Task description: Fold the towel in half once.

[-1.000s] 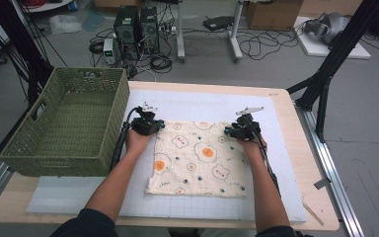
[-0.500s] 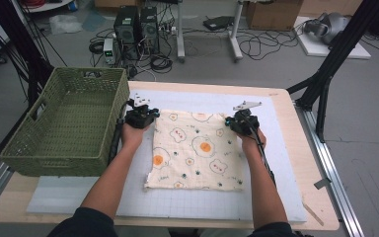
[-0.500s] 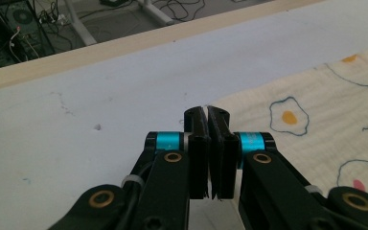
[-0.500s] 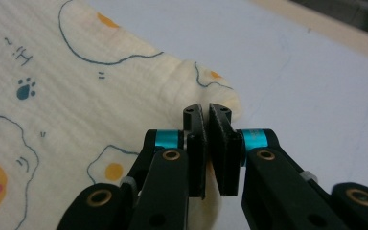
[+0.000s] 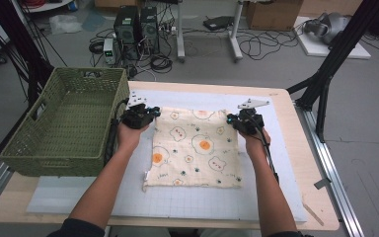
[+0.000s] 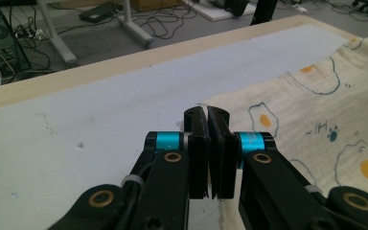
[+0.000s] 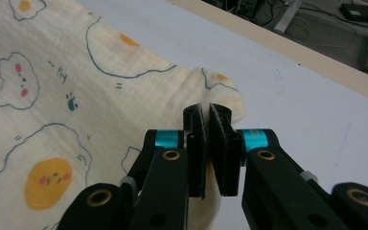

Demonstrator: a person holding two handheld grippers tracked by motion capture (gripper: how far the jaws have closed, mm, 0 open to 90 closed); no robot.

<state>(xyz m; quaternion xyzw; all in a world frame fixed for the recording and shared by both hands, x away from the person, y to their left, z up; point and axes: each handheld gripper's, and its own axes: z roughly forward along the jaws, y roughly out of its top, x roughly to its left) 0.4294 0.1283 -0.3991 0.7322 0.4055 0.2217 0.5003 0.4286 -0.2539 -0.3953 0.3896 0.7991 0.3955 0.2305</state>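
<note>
The egg-print cloth (image 5: 195, 148) lies on the bench's white mat (image 5: 276, 197), beside the green basket (image 5: 64, 128). The left gripper (image 5: 145, 112) and right gripper (image 5: 237, 120) each have jaws clenched on a far corner, lifting that edge.

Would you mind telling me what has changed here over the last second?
Both grippers, left gripper and right gripper, lifted the cloth's far corners; the right's jaws have just been closing on its corner. The far edge rose and shifted towards the basket. Near edge and basket stayed put.
</note>
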